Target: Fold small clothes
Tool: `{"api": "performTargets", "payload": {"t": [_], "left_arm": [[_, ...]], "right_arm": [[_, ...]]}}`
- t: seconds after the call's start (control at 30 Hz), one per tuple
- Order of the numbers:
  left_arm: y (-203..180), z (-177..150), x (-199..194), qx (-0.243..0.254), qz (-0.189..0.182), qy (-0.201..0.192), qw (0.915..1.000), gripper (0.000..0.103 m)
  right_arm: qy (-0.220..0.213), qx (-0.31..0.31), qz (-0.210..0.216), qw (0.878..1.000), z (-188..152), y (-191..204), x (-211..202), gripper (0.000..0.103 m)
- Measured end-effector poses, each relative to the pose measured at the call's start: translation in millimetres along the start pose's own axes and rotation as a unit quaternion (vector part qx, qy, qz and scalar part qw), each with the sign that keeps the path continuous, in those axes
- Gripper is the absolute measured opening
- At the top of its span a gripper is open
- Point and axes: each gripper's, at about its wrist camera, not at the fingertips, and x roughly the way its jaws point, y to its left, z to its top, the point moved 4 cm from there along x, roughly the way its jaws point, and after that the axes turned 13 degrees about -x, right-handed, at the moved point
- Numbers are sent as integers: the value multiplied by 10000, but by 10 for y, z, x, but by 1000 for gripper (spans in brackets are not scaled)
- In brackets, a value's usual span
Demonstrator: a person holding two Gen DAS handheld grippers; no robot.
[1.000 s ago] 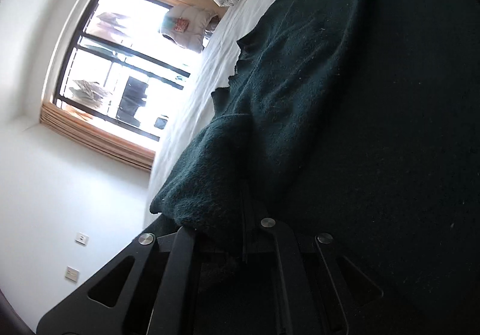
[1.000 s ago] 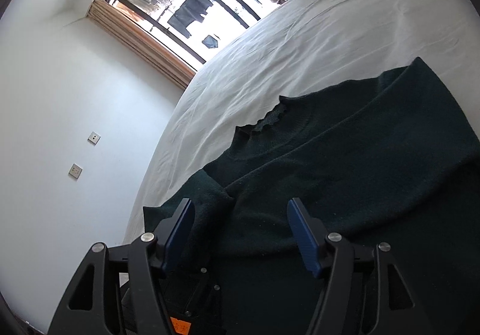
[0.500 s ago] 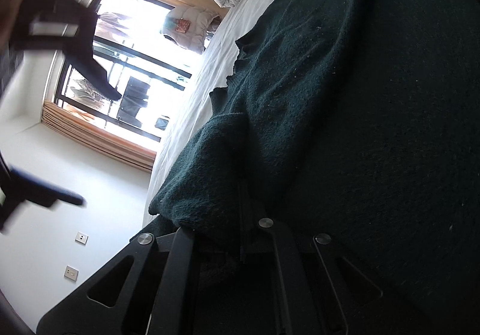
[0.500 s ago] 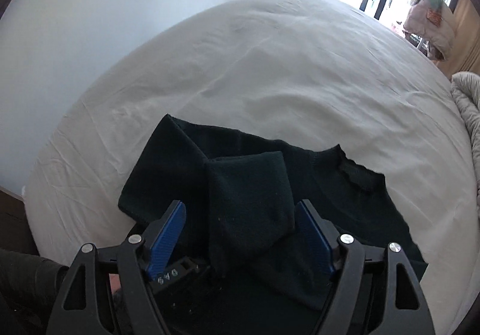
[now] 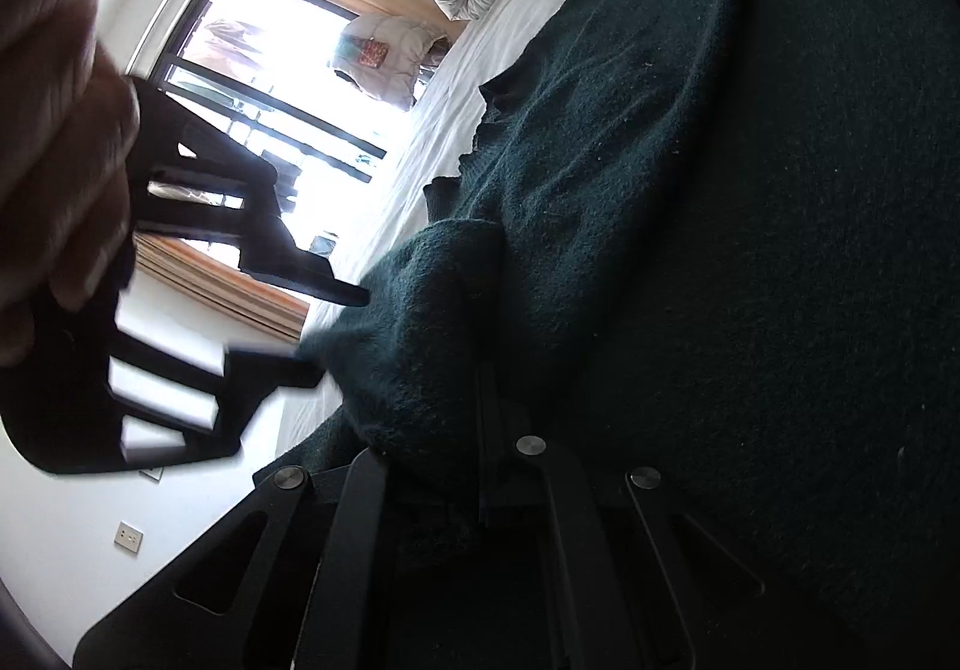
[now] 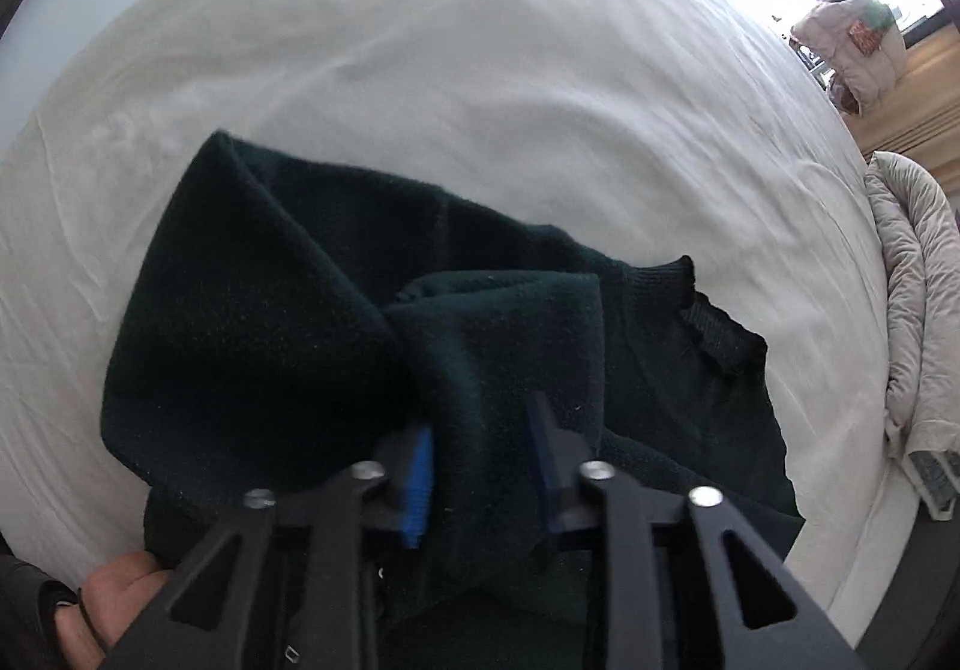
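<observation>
Knitwear, the dark green sweater [image 6: 288, 322] on the bed [image 6: 420, 40], looks soft and limp; right tongs [image 6: 480, 454] clench its folded sleeve [image 6: 510, 334], left tongs [image 5: 480, 466] clench its hem.

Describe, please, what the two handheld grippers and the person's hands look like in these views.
Both grippers are matte black linkages with cut-out slots and silver pivot screws. The right gripper has blue finger pads; the left gripper shows only black. The bare hand wears a dark sleeve.

One dark green sweater [image 6: 288, 310], one bed [image 6: 420, 40], one duvet [image 6: 918, 310], two hand-held grippers [image 6: 480, 460] [image 5: 480, 460].
</observation>
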Motion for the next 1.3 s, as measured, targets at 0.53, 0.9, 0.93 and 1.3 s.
{"api": "performTargets", "payload": {"t": [0.53,0.9,0.93,1.3], "left_arm": [[160,105,-111,-220,-303,-17,9993,7],[574,71,-303,-1686,-1383,339,9754,11],[587,63,-296,-1747,-1419,364,9737,11],[516,148,-166,-1694,-1315,486,9755,11]], "right_arm": [[-2473,3465,1835,8861,-1900,-1366,-119,8],[-3431,4915,3279,7302,-2607,-1508,449,73],[-3479,4969,3371,7200,-2591,-1540,472,73],[-2184,4118,2917,8352,-1948,-1469,642,13]]}}
